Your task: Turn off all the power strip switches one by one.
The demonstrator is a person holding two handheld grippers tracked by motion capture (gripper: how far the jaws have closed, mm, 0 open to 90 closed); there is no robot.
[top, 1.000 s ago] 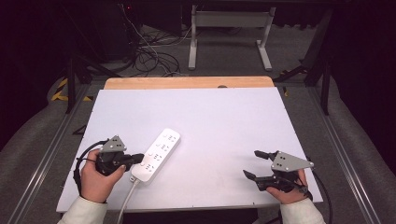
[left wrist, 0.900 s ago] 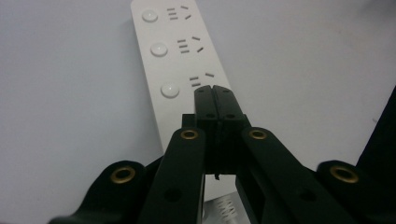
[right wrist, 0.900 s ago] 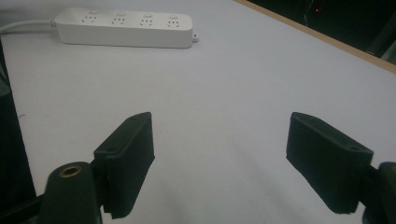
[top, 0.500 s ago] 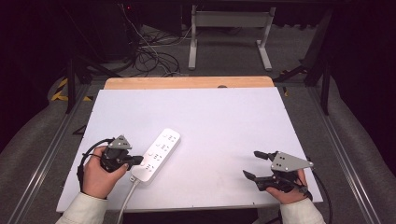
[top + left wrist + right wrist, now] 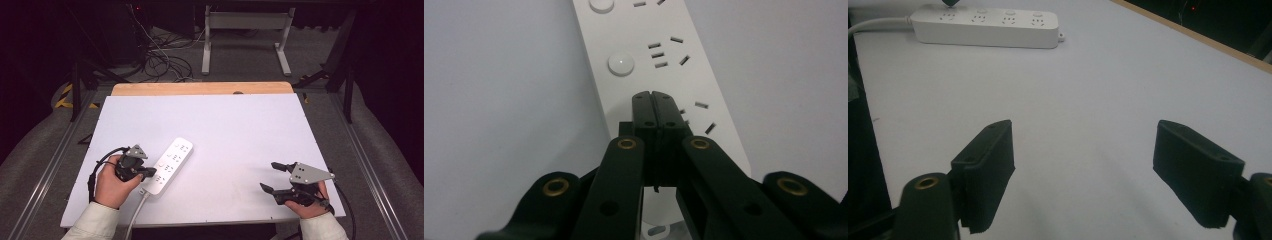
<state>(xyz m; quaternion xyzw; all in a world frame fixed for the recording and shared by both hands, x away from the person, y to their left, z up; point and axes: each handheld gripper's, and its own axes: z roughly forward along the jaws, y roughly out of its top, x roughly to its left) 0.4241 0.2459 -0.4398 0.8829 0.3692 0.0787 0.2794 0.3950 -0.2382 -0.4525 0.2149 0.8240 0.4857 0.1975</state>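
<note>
A white power strip [image 5: 171, 164] lies at an angle on the left front of the white table [image 5: 235, 125]; its cable [image 5: 134, 217] runs off the front edge. My left gripper [image 5: 151, 174] is shut with nothing between its jaws. Its tips are over the strip's face near the cable end. In the left gripper view the closed tips [image 5: 655, 100] sit beside a socket and below a round button [image 5: 620, 64]; I cannot tell whether they touch. My right gripper [image 5: 268, 176] stands open and empty at the right front. The strip [image 5: 988, 27] lies far beyond its spread jaws [image 5: 1093, 150].
A wooden strip [image 5: 200, 88] borders the table's far edge. Metal rails run along both sides. Beyond the table are cables on the floor [image 5: 165, 60] and a grey frame [image 5: 245, 30]. The person's hands and light sleeves come in at the front edge.
My left gripper has shifted slightly right over the power strip and sunk a little, staying shut. The right gripper has not moved.
</note>
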